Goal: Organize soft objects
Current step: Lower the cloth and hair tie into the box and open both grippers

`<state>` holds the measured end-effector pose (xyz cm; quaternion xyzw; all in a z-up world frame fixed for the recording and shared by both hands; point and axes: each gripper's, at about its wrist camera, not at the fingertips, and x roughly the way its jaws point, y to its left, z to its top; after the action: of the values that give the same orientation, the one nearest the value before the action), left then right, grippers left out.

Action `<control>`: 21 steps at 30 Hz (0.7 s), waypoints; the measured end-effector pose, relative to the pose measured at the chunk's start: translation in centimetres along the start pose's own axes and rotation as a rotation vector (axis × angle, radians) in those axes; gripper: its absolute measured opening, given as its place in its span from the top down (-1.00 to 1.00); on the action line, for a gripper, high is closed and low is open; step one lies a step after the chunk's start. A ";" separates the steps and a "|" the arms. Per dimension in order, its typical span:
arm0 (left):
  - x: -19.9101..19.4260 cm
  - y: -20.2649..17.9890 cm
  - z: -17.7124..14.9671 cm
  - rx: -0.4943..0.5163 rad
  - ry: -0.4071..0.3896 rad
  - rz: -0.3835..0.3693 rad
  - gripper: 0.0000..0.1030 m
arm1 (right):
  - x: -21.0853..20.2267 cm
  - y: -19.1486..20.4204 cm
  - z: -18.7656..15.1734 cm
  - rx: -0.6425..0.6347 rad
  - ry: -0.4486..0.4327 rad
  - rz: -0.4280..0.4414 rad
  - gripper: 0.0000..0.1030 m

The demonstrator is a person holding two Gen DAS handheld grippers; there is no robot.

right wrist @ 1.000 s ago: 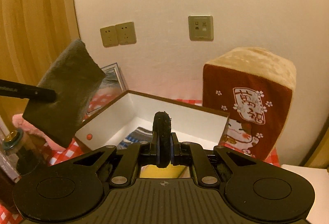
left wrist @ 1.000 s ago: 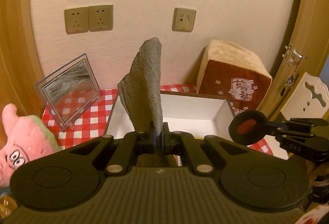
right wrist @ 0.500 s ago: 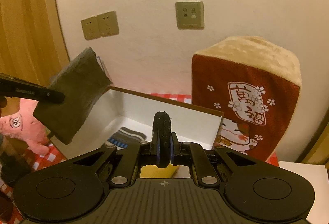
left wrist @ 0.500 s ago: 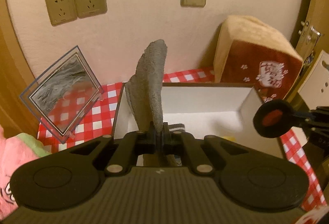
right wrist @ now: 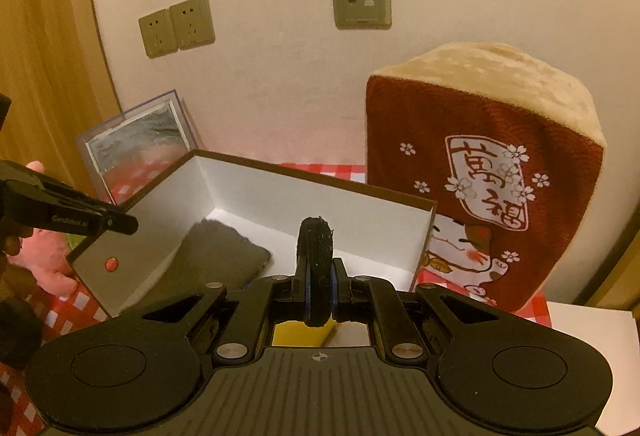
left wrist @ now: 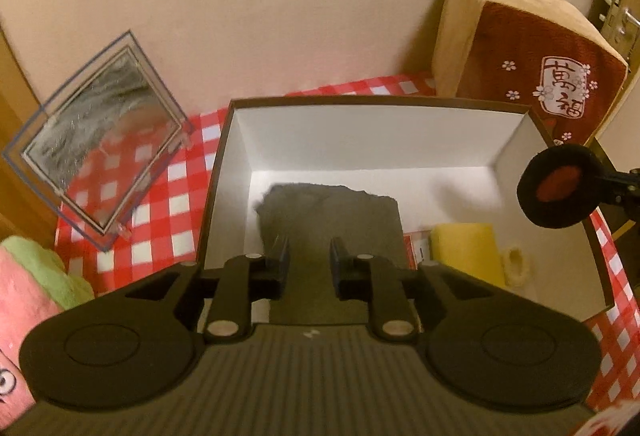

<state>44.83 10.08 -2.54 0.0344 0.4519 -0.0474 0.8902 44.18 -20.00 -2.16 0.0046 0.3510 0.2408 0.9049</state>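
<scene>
Checked red-and-white cloth (left wrist: 160, 204) covered the table, lying flat under everything. Stood on it against the wall: a tall plush cushion (right wrist: 492, 172), red-fronted and tan-topped, just beside the far right corner of the box. Sat in the middle: a brown-rimmed box (left wrist: 360, 132) with white inner walls, open at the top, its far half bare and free, its left rim clear of the leaning clear frame (left wrist: 96, 144) with a strip of cloth between them. Leaned tilted near the wall, that frame. Showed at the left edge: a pink and green plush toy (left wrist: 28, 288), outside the box and near its front left corner. Lay flat on the box floor toward the left wall: a grey cloth (left wrist: 332, 212), its far edge short of the back wall. Sat beside it to the right, inside the box: a yellow soft thing (left wrist: 464, 248), close to the right wall. Hung over the box's front left part, the left gripper (left wrist: 308, 264), jaws just spread apart, nothing pinched, grey cloth lying below the gap. Hovered over the right rim, the right gripper (right wrist: 316, 272), jaws pinching a black round pad (left wrist: 558, 190) with a red centre, held upright on edge.
</scene>
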 end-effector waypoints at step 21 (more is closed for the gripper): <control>-0.7 0.2 -0.3 -0.039 0.004 -0.027 0.43 | 3.2 3.6 3.1 -0.046 -0.059 0.067 0.75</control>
<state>44.18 10.30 -2.15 0.0113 0.4549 -0.0504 0.8891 46.64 -14.88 -1.17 0.0025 0.3182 0.2786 0.9062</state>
